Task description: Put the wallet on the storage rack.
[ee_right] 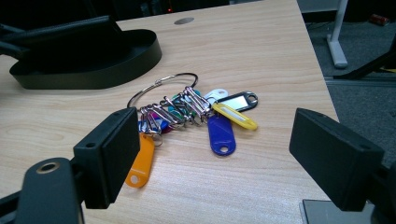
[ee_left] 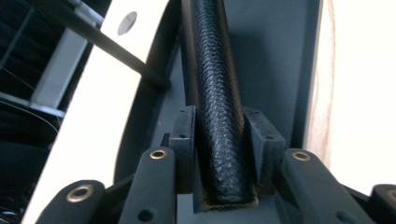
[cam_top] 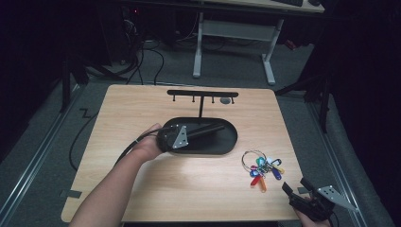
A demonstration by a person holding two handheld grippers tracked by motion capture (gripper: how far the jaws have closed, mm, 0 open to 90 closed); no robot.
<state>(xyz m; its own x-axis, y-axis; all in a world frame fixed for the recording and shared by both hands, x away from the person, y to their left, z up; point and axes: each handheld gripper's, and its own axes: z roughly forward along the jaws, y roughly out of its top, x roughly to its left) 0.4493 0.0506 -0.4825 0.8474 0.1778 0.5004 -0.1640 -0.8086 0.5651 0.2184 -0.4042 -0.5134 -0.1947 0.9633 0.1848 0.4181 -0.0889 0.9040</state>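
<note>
Tray (cam_top: 227, 142) sits mid-worktop (cam_top: 142, 109); my left gripper (ee_left: 219, 140) straddles its leather-wrapped rim (ee_left: 217, 93), pads just off it. Stiff, probably light; grippy there. My right gripper (ee_right: 215, 154) hangs spread before the keys (ee_right: 187, 112), loose and jangly; take the ring (ee_right: 159, 86).
</note>
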